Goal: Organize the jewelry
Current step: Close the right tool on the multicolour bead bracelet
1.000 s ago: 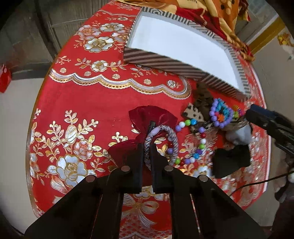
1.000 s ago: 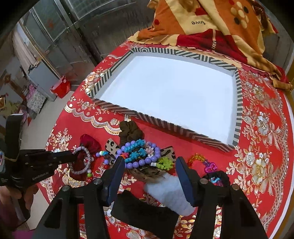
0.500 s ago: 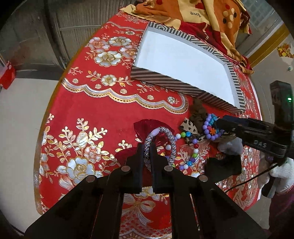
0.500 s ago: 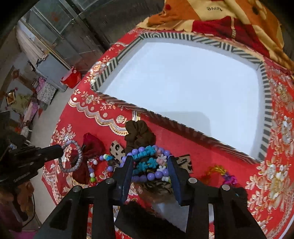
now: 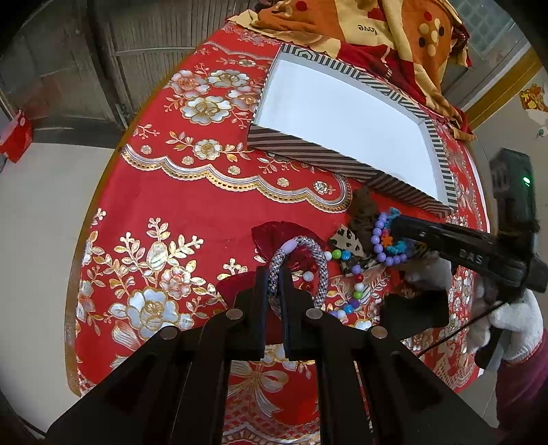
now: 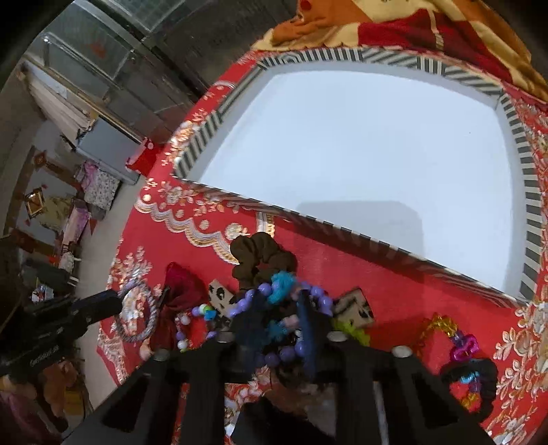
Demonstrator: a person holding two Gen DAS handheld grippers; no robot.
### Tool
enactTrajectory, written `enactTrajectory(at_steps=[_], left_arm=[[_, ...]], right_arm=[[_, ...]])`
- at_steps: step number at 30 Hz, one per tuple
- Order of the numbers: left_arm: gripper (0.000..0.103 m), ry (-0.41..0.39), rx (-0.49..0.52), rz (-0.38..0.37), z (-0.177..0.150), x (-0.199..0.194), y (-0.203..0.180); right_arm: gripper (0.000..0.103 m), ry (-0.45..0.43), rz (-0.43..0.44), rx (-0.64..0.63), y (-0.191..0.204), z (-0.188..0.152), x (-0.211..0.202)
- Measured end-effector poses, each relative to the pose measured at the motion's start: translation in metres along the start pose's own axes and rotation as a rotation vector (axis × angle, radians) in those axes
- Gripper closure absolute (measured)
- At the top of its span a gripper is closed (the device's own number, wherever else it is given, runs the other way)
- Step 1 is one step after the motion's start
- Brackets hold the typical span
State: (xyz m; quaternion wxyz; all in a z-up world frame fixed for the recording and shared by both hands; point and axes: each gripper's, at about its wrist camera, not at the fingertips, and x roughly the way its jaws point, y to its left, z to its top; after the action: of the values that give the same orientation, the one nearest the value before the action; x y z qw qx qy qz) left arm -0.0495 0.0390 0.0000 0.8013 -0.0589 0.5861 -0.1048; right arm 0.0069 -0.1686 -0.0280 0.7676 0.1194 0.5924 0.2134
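Left hand-held gripper (image 5: 274, 291): jaws nearly together, pinching the grey braided bracelet (image 5: 308, 250), which hangs raised above the red bow (image 5: 274, 236) on the bench (image 5: 191, 208); right hand-held gripper (image 6: 277, 325): jaws drawn narrow about the purple bead bracelet (image 6: 291, 349) with its turquoise trim, whether they truly clamp it cannot be told. The striped tray (image 6: 527, 191), its white floor bare, lies just beyond the heap; brown scrunchie (image 6: 260, 256), leopard-print clip (image 5: 349, 239) and multicoloured bead string (image 5: 356, 291) lie on the cloth. Judged step: carrying both bracelets to the tray; lift each clear of tangled neighbours, cross the near rim high, release low and apart. Legible writing: "love" on the orange blanket (image 5: 366, 27), seen inverted; "DAS" on the right gripper's body.
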Motion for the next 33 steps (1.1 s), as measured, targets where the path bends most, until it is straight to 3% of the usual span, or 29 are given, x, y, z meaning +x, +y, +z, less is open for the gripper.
enactTrajectory(at_steps=[1,2,9,13,16,19,26,28,33], left_arm=[[0.098,-0.002,0.001,-0.001,0.0,-0.001,0.0],[0.098,-0.004,0.002,-0.002,0.001,-0.001,-0.001],[0.098,-0.028,0.03,-0.013,0.006,-0.01,-0.007],[0.098,-0.027,0.034,-0.021,0.005,-0.011,-0.008],[0.098,-0.026,0.03,-0.021,0.004,-0.011,-0.006],[0.098,-0.018,0.013,-0.02,0.002,-0.01,-0.002],[0.098,-0.006,-0.03,-0.016,0.001,-0.006,0.006],[0.098,-0.007,-0.03,-0.017,0.0,-0.006,0.006],[0.098,-0.006,-0.031,-0.014,0.0,-0.006,0.005]], right_arm=[[0.099,-0.007,0.008,-0.01,0.002,-0.002,-0.004],[0.1,-0.021,0.006,-0.017,0.004,-0.003,-0.011],[0.101,-0.111,0.032,-0.022,0.012,-0.005,-0.058],[0.101,-0.081,-0.016,-0.075,0.018,-0.007,-0.054],[0.096,-0.047,-0.014,-0.092,0.02,-0.012,-0.042],[0.074,-0.008,-0.035,-0.11,0.02,-0.016,-0.026],[0.073,0.042,-0.087,-0.178,0.023,-0.016,-0.003],[0.068,0.053,-0.091,-0.185,0.023,-0.015,0.003],[0.07,0.011,-0.075,-0.176,0.022,-0.014,-0.002]])
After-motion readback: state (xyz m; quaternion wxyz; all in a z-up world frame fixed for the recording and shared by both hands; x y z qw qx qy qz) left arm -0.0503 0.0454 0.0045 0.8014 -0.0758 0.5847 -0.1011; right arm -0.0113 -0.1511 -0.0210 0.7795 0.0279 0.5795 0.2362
